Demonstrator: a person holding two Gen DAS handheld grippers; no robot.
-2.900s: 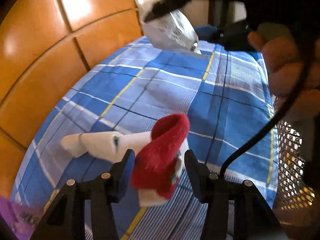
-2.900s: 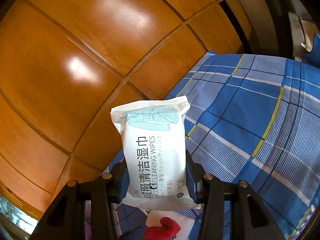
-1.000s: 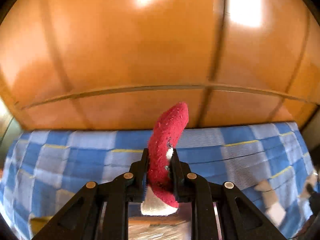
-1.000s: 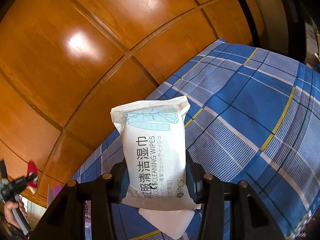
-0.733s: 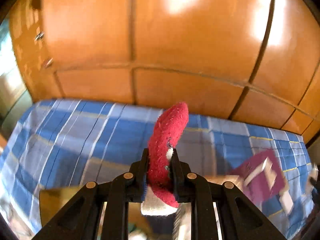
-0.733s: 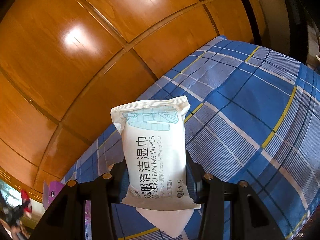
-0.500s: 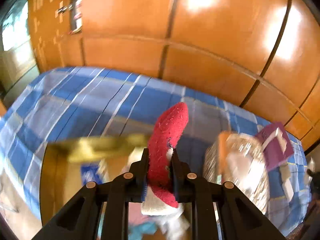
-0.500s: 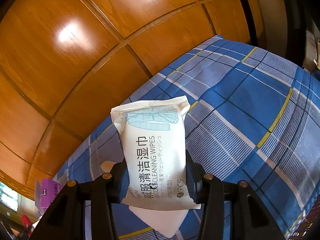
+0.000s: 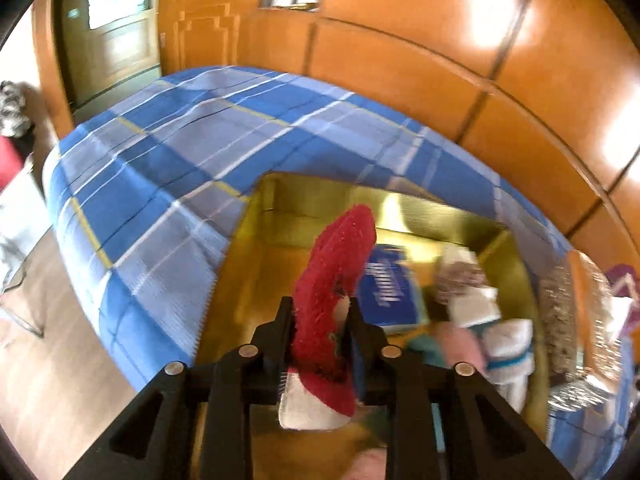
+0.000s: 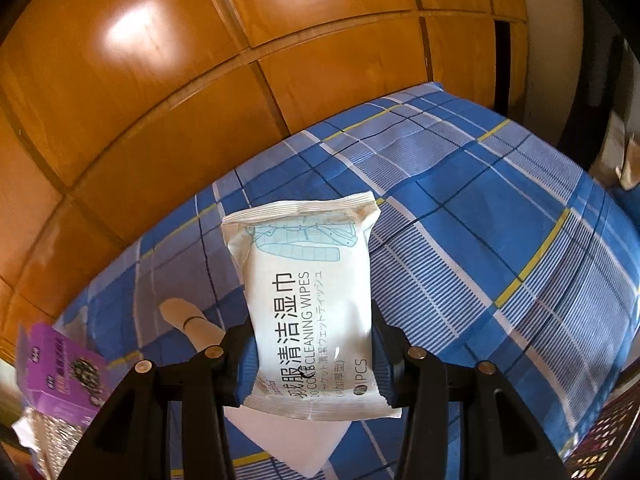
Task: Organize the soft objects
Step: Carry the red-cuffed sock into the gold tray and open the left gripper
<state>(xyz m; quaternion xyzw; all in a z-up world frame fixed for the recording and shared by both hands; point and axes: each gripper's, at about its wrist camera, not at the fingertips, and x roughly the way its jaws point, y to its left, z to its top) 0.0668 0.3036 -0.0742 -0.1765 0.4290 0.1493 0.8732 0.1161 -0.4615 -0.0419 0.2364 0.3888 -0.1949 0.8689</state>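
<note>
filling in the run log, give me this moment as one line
left gripper: shut on red sock, above gold box | right gripper: shut on wipes pack, above plaid bedspread

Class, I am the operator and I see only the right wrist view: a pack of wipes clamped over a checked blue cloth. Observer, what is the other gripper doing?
Observer: The left gripper is shut on a red sock.
Operator: Where is it?
Observer: It hangs over an open cardboard box that stands on the blue checked cloth.
Operator: Is anything in that box?
Observer: Yes, a blue pack and several pale soft bundles, too blurred to name.
Operator: And my side?
Observer: The right gripper is shut on the wipes pack, over a white sock on the cloth, with no box below it.
</note>
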